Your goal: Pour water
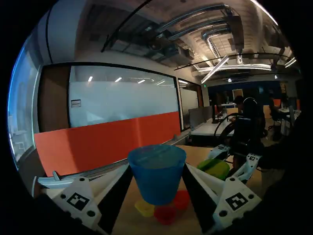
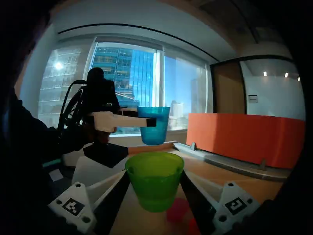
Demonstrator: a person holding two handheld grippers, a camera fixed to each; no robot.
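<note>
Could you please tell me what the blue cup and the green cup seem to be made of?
The blue cup looks like smooth, translucent plastic: light passes through its thin wall. The green cup seems the same, slightly glossy plastic, with a glowing rim. Neither can be confirmed by look alone.

Translucent blue cup (image 1: 157, 176) upright, lifted in the air; translucent green cup (image 2: 154, 184) upright, also lifted, near it.

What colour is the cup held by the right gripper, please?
The cup is green, seen best in the right gripper view.
</note>
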